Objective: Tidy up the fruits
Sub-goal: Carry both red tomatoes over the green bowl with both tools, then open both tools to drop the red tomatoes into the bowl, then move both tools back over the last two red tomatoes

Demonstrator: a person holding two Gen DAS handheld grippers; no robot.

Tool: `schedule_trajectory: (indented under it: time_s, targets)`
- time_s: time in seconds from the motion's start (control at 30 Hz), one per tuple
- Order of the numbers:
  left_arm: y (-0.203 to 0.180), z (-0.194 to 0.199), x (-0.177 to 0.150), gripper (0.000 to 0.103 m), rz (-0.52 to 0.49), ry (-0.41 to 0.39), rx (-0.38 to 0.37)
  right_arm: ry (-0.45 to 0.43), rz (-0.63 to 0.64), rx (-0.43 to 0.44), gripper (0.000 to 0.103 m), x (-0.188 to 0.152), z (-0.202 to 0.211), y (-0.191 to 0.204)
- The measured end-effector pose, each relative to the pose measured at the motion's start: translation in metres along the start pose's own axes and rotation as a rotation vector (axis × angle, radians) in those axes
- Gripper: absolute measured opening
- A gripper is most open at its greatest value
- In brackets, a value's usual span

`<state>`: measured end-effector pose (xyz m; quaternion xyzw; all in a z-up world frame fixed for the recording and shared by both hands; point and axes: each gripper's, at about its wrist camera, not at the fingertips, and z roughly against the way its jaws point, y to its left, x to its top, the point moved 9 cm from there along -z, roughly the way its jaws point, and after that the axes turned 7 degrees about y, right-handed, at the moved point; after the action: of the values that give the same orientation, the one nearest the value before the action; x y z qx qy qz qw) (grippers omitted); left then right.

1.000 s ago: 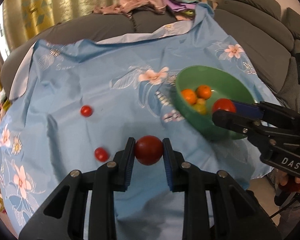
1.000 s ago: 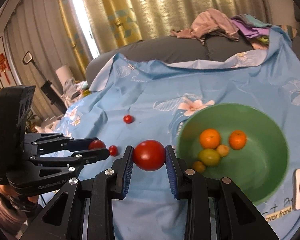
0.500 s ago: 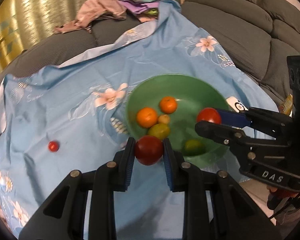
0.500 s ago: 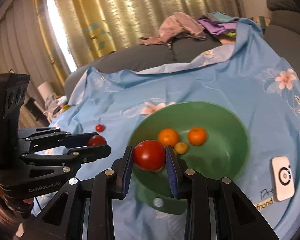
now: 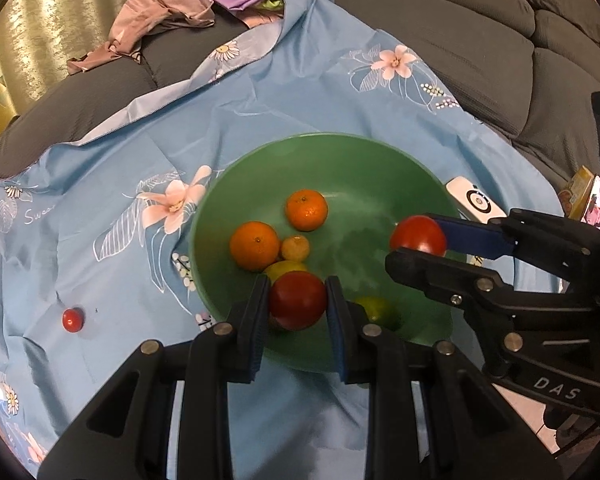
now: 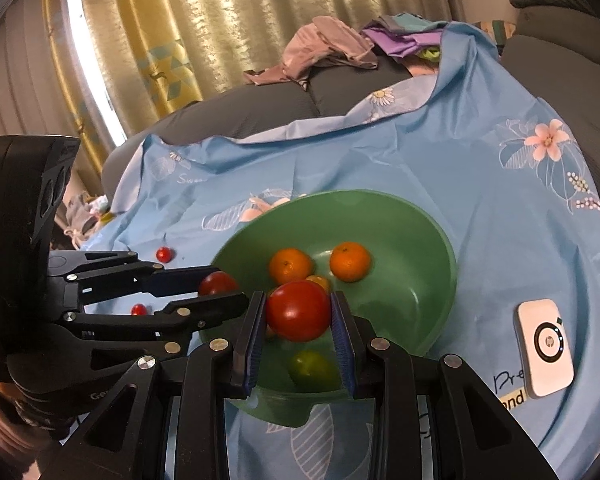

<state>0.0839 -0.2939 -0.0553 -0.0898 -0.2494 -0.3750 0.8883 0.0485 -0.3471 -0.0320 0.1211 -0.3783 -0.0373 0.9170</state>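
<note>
two tomatoes held over the green bowl

currently, a dark red tomato is clamped between the pads of the left gripper, whose jaws are closed tight on it, and it is held above the near rim of the green bowl. a brighter red tomato is pinched in the same way by the right gripper, its jaws drawn in against the fruit, over the near inner side of the bowl. each gripper is also seen from the other's camera, reaching in over the bowl's edge from the side.

inside the bowl two oranges are seen side by side, with a small yellow-orange fruit touching the nearer one, a yellow-green fruit partly hidden behind the left gripper's tomato, and a green lime lying low near the front wall.

the bowl is set on a blue flowered cloth spread over a grey sofa. outside the bowl, two cherry tomatoes are left on the cloth, well apart from the rim. a white device is laid on the cloth just beside the bowl. a heap of clothes is piled on the sofa at the far edge of the cloth.
</note>
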Motion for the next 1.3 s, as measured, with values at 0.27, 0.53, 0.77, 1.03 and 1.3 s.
schedule_trajectory:
  time_s: [0.27,0.53,0.77,1.03,1.3]
  targets:
    - [0.001,-0.011,-0.003,0.028,0.003,0.026,0.013,0.012,0.002,-0.015,0.033,0.000,-0.004,-0.003]
    - [0.013,-0.011,-0.005,0.059,0.048,0.032,0.044,0.024,-0.009,-0.035,0.034,-0.002,-0.004,-0.005]
    - [0.028,0.002,-0.016,0.089,0.098,0.027,0.075,0.017,-0.032,-0.053,0.042,-0.002,0.004,-0.005]
    - [0.055,0.035,-0.052,0.102,0.194,0.006,0.119,0.007,-0.014,-0.005,0.051,-0.004,0.018,0.018]
    - [0.093,0.077,-0.101,0.102,0.301,-0.030,0.203,0.016,0.048,0.067,0.053,-0.007,0.022,0.061]
